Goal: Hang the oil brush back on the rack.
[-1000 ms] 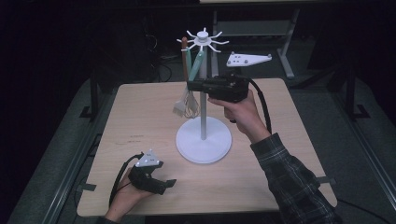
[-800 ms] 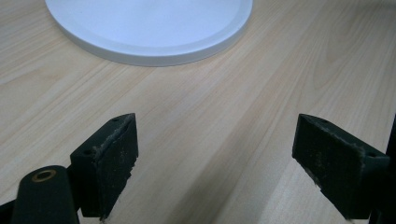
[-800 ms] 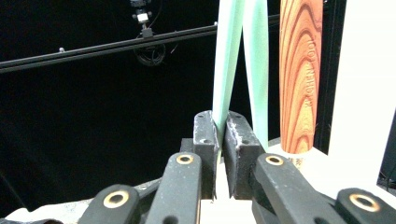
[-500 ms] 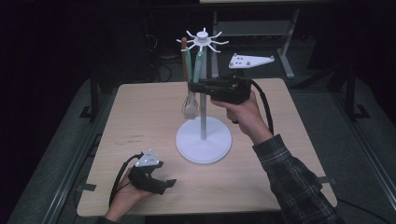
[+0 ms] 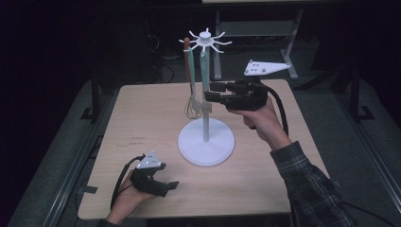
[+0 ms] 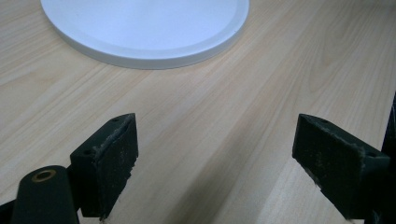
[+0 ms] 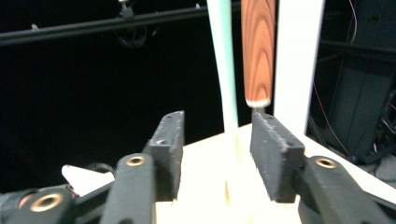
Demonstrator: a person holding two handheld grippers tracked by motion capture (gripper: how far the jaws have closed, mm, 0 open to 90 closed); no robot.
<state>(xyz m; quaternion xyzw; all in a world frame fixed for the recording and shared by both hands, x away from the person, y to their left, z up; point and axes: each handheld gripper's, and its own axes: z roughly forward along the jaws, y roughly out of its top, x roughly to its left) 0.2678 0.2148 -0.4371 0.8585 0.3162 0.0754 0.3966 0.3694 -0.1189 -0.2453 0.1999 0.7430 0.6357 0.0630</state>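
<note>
Though not yet clear of the green-handled spatula (image 7: 225, 70) hanging on the white rack (image 5: 206, 158) beside the whisk (image 5: 191, 108), found right gripper (image 5: 211, 92) jaws just opening, blade loose between them; found left gripper (image 5: 169, 188) open, idle on the desk (image 5: 142, 118); judged hanging done, withdrawal outstanding.

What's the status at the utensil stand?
Right gripper at the mint-handled utensil, jaws just opening, utensil hanging between them. Left gripper open, low over the table. Whisk hangs close beside.
</note>
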